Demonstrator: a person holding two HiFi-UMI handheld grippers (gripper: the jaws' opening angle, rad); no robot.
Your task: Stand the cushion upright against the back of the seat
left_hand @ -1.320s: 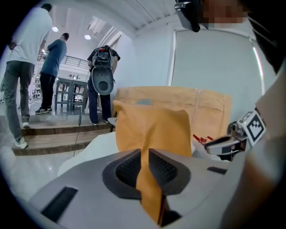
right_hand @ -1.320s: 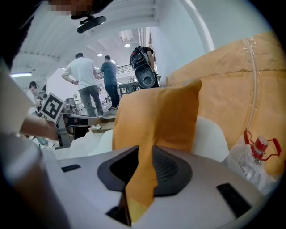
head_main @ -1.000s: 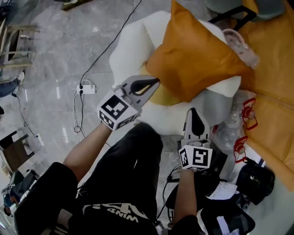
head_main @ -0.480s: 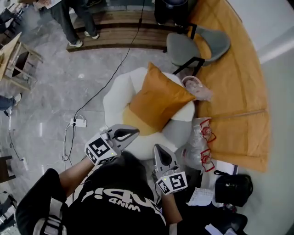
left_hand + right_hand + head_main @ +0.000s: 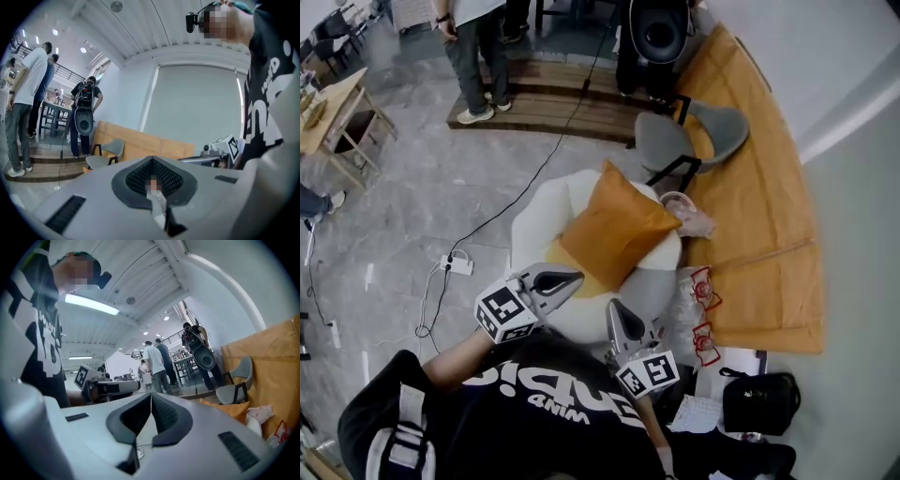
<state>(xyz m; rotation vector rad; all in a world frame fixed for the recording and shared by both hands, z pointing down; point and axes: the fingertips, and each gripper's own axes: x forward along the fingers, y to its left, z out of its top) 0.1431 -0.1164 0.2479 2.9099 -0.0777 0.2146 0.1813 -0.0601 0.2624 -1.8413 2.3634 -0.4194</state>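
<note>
An orange cushion (image 5: 616, 232) leans tilted against the back of the white round seat (image 5: 542, 216) in the head view. Its top corner (image 5: 229, 409) also shows low in the right gripper view. My left gripper (image 5: 574, 276) is held up near the seat's front edge, jaws shut, nothing between them. My right gripper (image 5: 613, 306) is beside it, to the right and nearer to me, jaws shut and empty. Both are clear of the cushion. In the left gripper view the shut left gripper (image 5: 153, 161) points level across the room.
A grey chair (image 5: 694, 127) stands behind the seat, on an orange mat (image 5: 769, 206). Plastic-wrapped items (image 5: 698, 300) and a black bag (image 5: 759, 401) lie to the right. A white power strip (image 5: 456, 265) with its cable lies on the floor at left. People stand by a wooden step (image 5: 544, 103).
Both grippers rose and drew back from the cushion and seat. The head view pulled up and away, so the whole seat, the chair and the people behind came into view.
</note>
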